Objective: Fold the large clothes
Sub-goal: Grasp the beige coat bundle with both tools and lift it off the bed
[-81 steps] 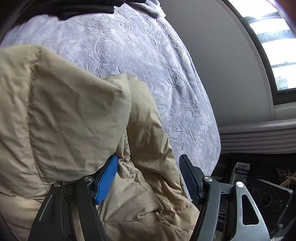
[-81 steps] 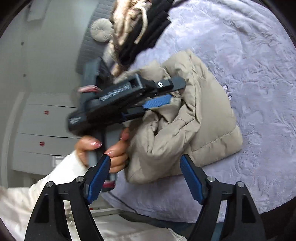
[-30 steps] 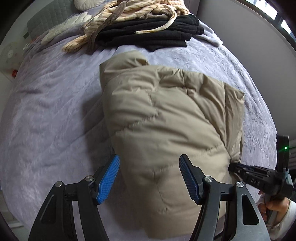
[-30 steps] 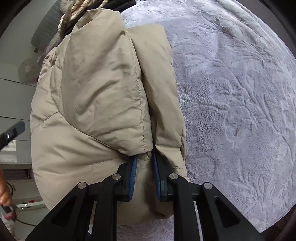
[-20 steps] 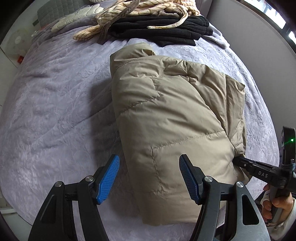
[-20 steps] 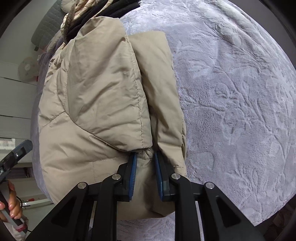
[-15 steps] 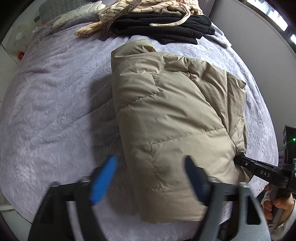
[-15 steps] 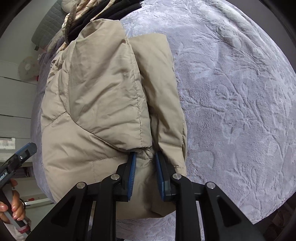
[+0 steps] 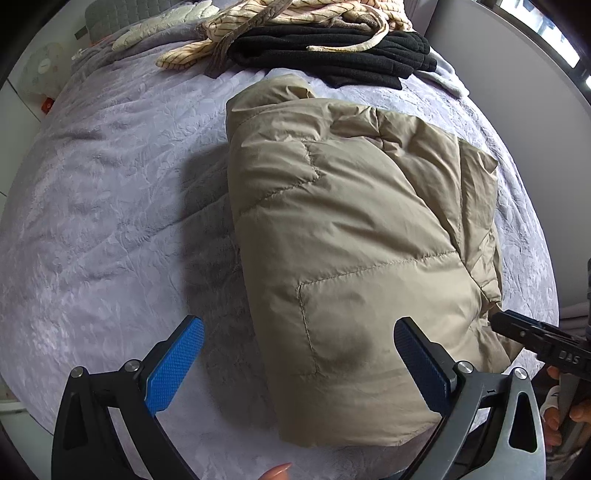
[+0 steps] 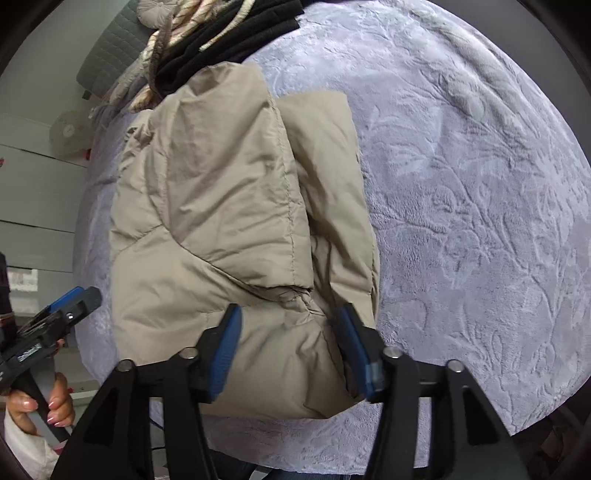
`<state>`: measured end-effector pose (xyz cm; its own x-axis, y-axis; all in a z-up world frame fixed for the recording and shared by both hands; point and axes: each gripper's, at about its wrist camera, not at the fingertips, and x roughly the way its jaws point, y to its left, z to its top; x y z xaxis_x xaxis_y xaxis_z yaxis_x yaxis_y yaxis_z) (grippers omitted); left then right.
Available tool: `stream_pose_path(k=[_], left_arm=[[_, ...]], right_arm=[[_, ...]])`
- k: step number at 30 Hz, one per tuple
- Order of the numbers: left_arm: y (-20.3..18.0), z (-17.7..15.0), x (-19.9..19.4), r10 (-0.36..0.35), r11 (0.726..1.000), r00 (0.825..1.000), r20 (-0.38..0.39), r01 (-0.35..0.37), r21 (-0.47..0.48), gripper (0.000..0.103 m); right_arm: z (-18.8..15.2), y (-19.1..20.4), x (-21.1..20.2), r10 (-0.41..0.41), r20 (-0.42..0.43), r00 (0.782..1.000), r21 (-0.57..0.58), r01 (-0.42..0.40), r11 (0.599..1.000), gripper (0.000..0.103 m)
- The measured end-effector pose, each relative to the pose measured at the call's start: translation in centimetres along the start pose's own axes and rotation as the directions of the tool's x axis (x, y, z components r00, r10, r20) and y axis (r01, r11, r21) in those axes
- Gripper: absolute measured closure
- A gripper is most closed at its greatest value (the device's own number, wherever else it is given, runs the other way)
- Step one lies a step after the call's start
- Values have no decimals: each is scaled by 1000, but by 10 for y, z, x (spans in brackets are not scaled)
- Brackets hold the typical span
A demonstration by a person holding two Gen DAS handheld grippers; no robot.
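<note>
A beige puffer jacket (image 9: 351, 251) lies folded into a thick bundle on the lavender bedspread (image 9: 103, 206). My left gripper (image 9: 299, 365) is open and empty, held above the bundle's near left corner. My right gripper (image 10: 288, 347) is open, its blue pads on either side of the jacket (image 10: 221, 229) at its near edge, not pinching it. The right gripper also shows at the right edge of the left wrist view (image 9: 535, 343). The left gripper shows at the left edge of the right wrist view (image 10: 55, 317).
A pile of black and cream striped clothes (image 9: 314, 44) lies at the head of the bed, also in the right wrist view (image 10: 221, 33). A grey wall (image 9: 517, 74) runs along the bed's right side. White drawers (image 10: 33, 206) stand beyond the left edge.
My right gripper has opened and let go of the jacket's fold it was pinching. My left gripper has stayed open above the bundle and shifted only slightly.
</note>
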<state>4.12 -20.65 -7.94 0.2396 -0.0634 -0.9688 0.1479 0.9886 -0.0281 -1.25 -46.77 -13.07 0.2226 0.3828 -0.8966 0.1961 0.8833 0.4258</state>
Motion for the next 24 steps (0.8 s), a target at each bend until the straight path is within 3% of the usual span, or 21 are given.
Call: stream_pose_path(k=[2, 7, 8, 9, 16, 20, 22, 24], left_arm=[[1, 0, 2, -2, 1000, 1000, -4, 2, -5, 0], [2, -2, 10, -3, 1000, 1000, -22, 3, -23, 0], [3, -3, 12, -4, 1000, 1000, -26, 4, -26, 0], [4, -3, 13, -8, 999, 999, -31, 7, -31, 0], [19, -1, 21, -69, 996, 997, -39, 67, -56, 0], [37, 6, 30, -116, 990, 993, -36, 113, -88, 0], [46, 8, 39, -176, 979, 983, -53, 169, -118, 0], [60, 8, 50, -299, 943, 952, -71, 283, -174, 0]], right_arm=[[2, 1, -4, 5, 7, 1000, -12, -5, 1000, 20], [5, -3, -7, 8, 19, 1000, -20, -7, 1000, 16], [5, -4, -8, 9, 28, 1000, -18, -8, 1000, 3], [5, -5, -10, 12, 50, 999, -18, -11, 1000, 0], [11, -18, -15, 5, 78, 997, 10, -6, 1000, 0], [21, -33, -7, 23, 18, 1000, 59, -25, 998, 0], [27, -43, -2, 50, 4, 999, 96, -51, 994, 0], [31, -50, 1, 72, -2, 997, 111, -71, 991, 0]])
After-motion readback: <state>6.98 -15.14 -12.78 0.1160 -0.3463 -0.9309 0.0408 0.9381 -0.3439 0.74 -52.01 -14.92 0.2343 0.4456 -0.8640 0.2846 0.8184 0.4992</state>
